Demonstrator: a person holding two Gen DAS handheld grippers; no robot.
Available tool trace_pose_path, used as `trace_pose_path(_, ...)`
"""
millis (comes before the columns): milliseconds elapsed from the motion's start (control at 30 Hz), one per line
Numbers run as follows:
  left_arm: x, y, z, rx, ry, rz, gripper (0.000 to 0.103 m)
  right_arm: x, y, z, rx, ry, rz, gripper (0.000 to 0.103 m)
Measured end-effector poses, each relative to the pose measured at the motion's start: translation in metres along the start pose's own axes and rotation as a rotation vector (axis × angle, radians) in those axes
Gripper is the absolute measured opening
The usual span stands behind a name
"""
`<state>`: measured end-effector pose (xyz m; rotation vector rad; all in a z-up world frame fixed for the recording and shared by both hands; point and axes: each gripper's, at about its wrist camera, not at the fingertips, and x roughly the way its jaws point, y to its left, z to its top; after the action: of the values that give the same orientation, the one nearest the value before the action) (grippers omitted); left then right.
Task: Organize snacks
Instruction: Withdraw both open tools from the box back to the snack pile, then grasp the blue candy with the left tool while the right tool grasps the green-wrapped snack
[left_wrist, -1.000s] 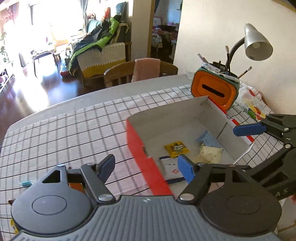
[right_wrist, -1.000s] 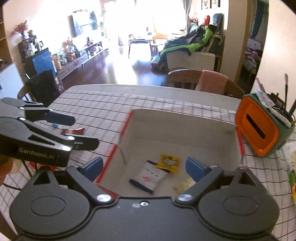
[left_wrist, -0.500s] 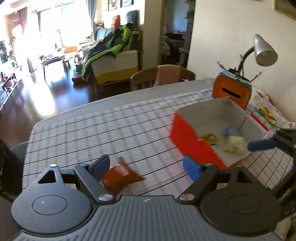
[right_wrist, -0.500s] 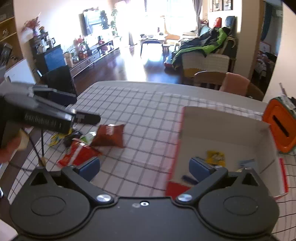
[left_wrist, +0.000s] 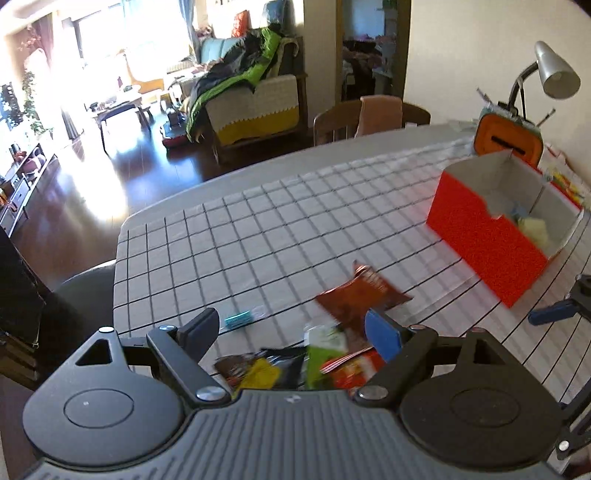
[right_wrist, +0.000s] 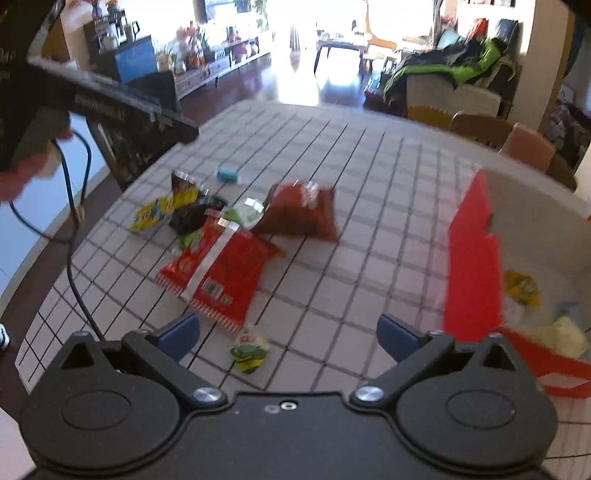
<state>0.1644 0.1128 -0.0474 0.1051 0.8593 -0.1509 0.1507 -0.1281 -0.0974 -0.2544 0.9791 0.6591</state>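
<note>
- Left hand-held gripper: fingers spread apart, holding nothing, hovering over a cluster of snack packets near the counter's near-left edge.
- Right hand-held gripper: fingers also wide apart and empty; a small green and yellow candy lies on the counter between them.
- Just beyond the candy lies a large red packet, flat, seam side up.
- Touching its far end are a dark brown-red packet, a small green and white packet, and a black and yellow packet closest to the left edge.
- A small teal sweet sits alone, a little past the cluster.
- The red box stands open on the right, well apart from the cluster, with bare checked cloth between. Inside are a yellow packet and a pale packet.
- The counter shows open checked cloth to its rounded far edge, where a wooden chair stands.
</note>
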Motion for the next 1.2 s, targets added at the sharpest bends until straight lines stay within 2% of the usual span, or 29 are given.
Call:
trace_pose_path(300, 0.047, 0.043, 0.012, 0.160, 0.132, -0.069, 0.086, 0.039, 0.022, -0.011, 0.074, 0.087, -0.006, 0.096)
trace_pose_path(433, 0.076, 0.049, 0.018, 0.223, 0.170, -0.079, 0.087, 0.046, 0.024, -0.014, 0.133, 0.093, -0.033, 0.094)
trace_pose_path(533, 0.098, 0.049, 0.020, 0.263, 0.211, -0.083, 0.086, 0.053, 0.029, -0.016, 0.130, 0.106, -0.041, 0.091)
trace_pose_path(700, 0.132, 0.057, 0.022, 0.234, 0.287, -0.114, 0.086, 0.068, 0.029, -0.017, 0.152, 0.136, -0.046, 0.079)
trace_pose_path(900, 0.159, 0.064, 0.022, 0.232, 0.354, -0.145, 0.086, 0.071, 0.032, -0.015, 0.150, 0.134, -0.051, 0.073)
trace_pose_path(967, 0.166, 0.068, 0.024, 0.228, 0.363, -0.149, 0.084, 0.073, 0.032, -0.014, 0.163, 0.144, -0.040, 0.073)
trace_pose_path(1033, 0.172, 0.068, 0.024, 0.228, 0.376, -0.159, 0.071, 0.074, 0.034, -0.014, 0.160, 0.144, -0.044, 0.072)
trace_pose_path(1133, 0.180, 0.064, 0.022, 0.259, 0.402, -0.158, 0.060, 0.076, 0.035, -0.014, 0.159, 0.153, -0.047, 0.066)
trace_pose_path(1200, 0.184, 0.060, 0.018, 0.288, 0.412, -0.146, 0.057, 0.078, 0.034, -0.014, 0.162, 0.162, -0.051, 0.062)
